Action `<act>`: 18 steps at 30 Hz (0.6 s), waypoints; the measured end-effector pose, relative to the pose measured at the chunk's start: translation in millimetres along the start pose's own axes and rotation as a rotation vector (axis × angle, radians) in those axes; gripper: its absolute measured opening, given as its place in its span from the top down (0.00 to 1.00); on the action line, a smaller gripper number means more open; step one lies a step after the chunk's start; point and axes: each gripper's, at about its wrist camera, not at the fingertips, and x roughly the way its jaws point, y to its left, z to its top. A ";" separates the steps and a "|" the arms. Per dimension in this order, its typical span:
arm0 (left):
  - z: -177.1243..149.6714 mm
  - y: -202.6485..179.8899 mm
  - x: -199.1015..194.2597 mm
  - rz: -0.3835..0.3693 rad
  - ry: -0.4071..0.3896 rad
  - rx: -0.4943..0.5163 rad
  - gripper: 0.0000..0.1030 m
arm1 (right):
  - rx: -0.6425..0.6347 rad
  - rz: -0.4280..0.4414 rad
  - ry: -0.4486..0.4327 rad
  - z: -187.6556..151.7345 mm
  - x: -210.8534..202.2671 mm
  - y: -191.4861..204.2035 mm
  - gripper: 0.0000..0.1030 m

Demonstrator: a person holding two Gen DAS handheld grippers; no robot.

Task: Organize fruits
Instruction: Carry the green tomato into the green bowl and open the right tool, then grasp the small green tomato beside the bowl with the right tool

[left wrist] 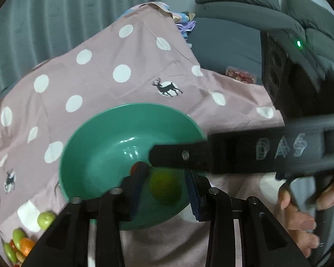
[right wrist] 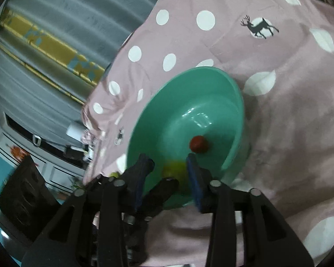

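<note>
I have both tools over the teal green round plastic bowl (left wrist: 82,133), which sits on the pink cloth with white polka dots and small deer prints (left wrist: 100,51).

In the left wrist view, the left gripper (left wrist: 164,173) points down into the near side of the bowl. Its blue pads (left wrist: 193,195) stand narrowly apart. A round yellow-green fruit (left wrist: 165,187) lies between them, smeared by blur, with a thin gap showing on each side, so I see no squeeze on it. A small round red fruit (right wrist: 198,144) rests on the bowl's floor, just beyond the tip of the left finger.

The right gripper (right wrist: 169,160) comes in from the right, its black finger lying across the bowl's right rim. A person's hand (left wrist: 300,218) wraps its handle. In its own view, its pads are moderately apart, and a yellow-green blur sits low in the gap between them, over the bowl's near wall. I see nothing clamped there.

At the near left, off the bowl, a small heap of green, orange and red fruits (left wrist: 17,244) lies on the cloth. One round pale green fruit (left wrist: 46,219) sits just beside it.

A dark grey sofa (left wrist: 233,0) stands far right.
</note>
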 end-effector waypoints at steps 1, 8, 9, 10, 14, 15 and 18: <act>-3.3 -0.5 -1.8 0.026 0.010 0.010 0.54 | 0.007 0.022 -0.008 1.1 -2.3 -0.4 0.44; -35.7 28.5 -51.1 0.104 -0.062 -0.028 0.03 | -0.073 0.067 -0.044 -6.7 -13.3 24.0 0.08; -44.6 38.0 -62.6 0.105 -0.074 -0.057 0.02 | -0.095 0.078 -0.031 -8.9 -12.1 29.1 0.06; -54.9 50.1 -74.4 0.108 -0.079 -0.099 0.02 | -0.111 0.080 -0.023 -11.0 -10.0 32.5 0.04; -98.4 95.7 -112.1 0.103 -0.050 -0.230 0.02 | -0.182 0.053 0.020 -26.4 5.6 52.6 0.02; -112.3 106.6 -121.9 0.148 -0.045 -0.243 0.02 | -0.191 0.054 0.034 -30.1 10.1 56.7 0.02; -142.5 122.8 -137.1 0.304 -0.057 -0.224 0.02 | -0.211 0.069 0.073 -40.2 25.6 74.1 0.02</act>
